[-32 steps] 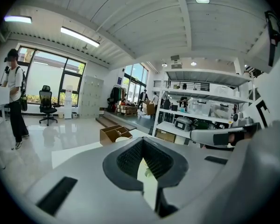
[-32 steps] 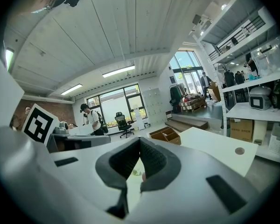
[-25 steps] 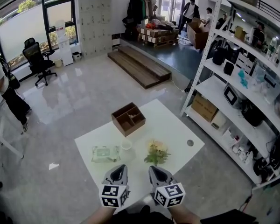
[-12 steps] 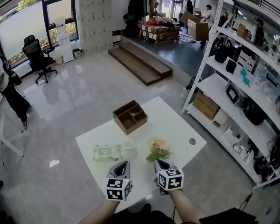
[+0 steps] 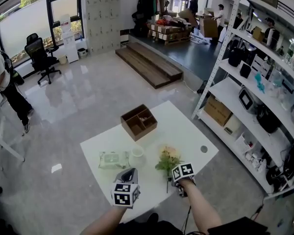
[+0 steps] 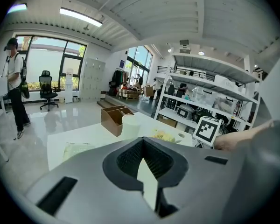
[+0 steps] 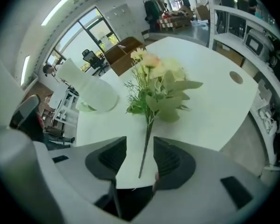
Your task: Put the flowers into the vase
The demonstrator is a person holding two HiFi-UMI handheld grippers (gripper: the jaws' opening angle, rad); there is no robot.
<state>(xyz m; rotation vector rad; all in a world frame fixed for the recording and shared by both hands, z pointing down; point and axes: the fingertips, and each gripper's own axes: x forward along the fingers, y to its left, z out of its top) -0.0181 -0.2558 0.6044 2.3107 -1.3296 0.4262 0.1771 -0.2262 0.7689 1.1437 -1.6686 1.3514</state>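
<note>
I'm at the pick-up: my right hand-held gripper [image 7: 139,157], jaws just opened wide, straddles the stem of the flowers [image 7: 156,85], which lie on the table [image 7: 214,106] near the vase [image 7: 91,94] (nothing gripped yet). My left hand-held gripper [image 6: 142,143] is closed and empty. Next I should close on the stem and lift.

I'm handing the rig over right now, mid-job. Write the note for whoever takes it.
Right tongs: open, jaws have just been opening, straddling the stem of the flowers, not gripping it.
Left tongs: shut, empty.
Flowers lie flat on the table; the vase stands upright beside them, no flowers in it.
Done: nothing yet.
Left: close on the stem, lift, put the flowers into the vase.
</note>
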